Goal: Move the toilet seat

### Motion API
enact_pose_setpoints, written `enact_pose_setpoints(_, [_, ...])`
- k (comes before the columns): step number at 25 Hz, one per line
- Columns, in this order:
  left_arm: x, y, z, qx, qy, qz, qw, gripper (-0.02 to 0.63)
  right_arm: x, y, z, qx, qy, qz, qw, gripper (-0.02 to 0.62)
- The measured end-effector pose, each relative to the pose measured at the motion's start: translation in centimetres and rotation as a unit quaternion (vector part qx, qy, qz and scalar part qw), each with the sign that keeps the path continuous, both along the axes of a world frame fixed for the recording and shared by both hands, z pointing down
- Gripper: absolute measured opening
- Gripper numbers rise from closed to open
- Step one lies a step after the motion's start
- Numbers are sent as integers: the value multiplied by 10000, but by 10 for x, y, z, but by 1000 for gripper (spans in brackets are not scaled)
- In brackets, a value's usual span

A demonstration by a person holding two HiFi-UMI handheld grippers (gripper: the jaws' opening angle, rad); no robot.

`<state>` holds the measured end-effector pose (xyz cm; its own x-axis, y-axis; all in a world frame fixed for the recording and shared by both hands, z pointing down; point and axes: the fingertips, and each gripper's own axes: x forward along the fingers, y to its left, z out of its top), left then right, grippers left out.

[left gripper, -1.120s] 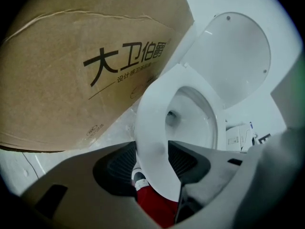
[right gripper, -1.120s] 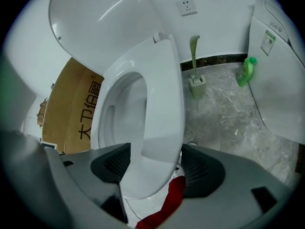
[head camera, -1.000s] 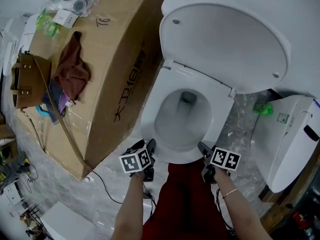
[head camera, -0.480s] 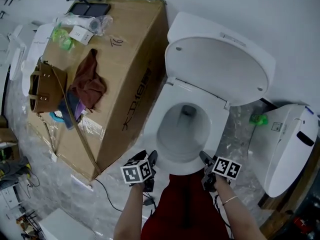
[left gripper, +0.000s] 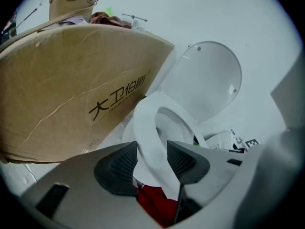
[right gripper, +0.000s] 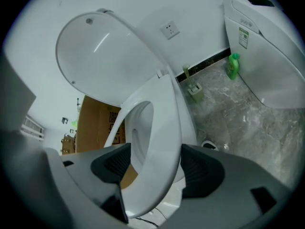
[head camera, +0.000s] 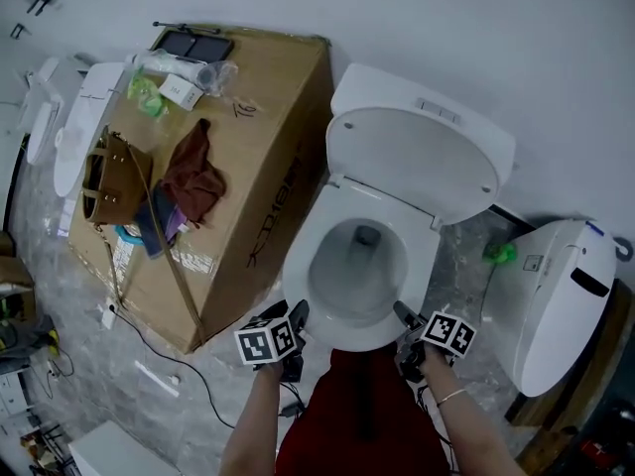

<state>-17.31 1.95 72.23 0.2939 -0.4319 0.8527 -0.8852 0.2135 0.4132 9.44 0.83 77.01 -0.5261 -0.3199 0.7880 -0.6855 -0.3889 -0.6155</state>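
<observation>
Fingers (left gripper: 119, 168) of the left gripper (head camera: 296, 315) were closed on the front left of the toilet seat (head camera: 298, 266), whose white rim was pinched between the ribbed pads. On the other side the same hold was seen: the right gripper (head camera: 402, 315) had its fingers (right gripper: 200, 171) shut on the front right of the rim. The seat was thus held at its near edge by both grippers, over the bowl (head camera: 357, 276). Whether it had left the bowl's rim could not be told from above.

Beyond the bowl, the lid (head camera: 417, 162) stood raised against the cistern (head camera: 422, 92). A large cardboard box (head camera: 248, 196) lay just beside the toilet on the left, with a brown bag (head camera: 114, 191) on top. A second toilet (head camera: 556, 305) lay well apart on the right, with a green bottle (head camera: 499, 253) near it on the floor.

The step in hand was judged to be swinging the seat on its hinge. It would be done best if both grippers were moved together at one pace, so the seat was not twisted. An arc about the hinge should be followed rather than a straight pull. Smooth plastic may slip, so the hold should be kept firm until the seat is brought to rest.
</observation>
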Motion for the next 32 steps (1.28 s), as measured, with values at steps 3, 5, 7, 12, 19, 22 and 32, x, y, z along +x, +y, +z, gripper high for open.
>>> enact_pose_setpoints(3, [1,-7,-16,119,49,-62,9999,210,3,-7,-13,32,-175,330,9993,322])
enact_pose_setpoints(5, [2,-12,-27,194,71,-77,9998,210,6,-11,-21,52,-258,490,9985,322])
enact_pose_setpoints(7, [4,-16,-37,276,84,-89,9995,210,8,-14,-29,80,-327,596,9977,322])
enact_pose_setpoints(12, [10,-31,-64,531,72,-90,9985,210,14,-25,-50,173,-470,736,9960,322])
enact_pose_setpoints(19, [15,-54,-95,798,102,-141,9967,210,21,-42,-76,249,-737,1123,9906,321])
enact_pose_setpoints(22, [16,-61,-103,900,191,-225,9955,210,22,-47,-83,249,-845,1252,9882,321])
enact_pose_setpoints(32, [24,-87,-132,1020,420,-381,9932,212,30,-66,-104,397,-886,1244,9875,321])
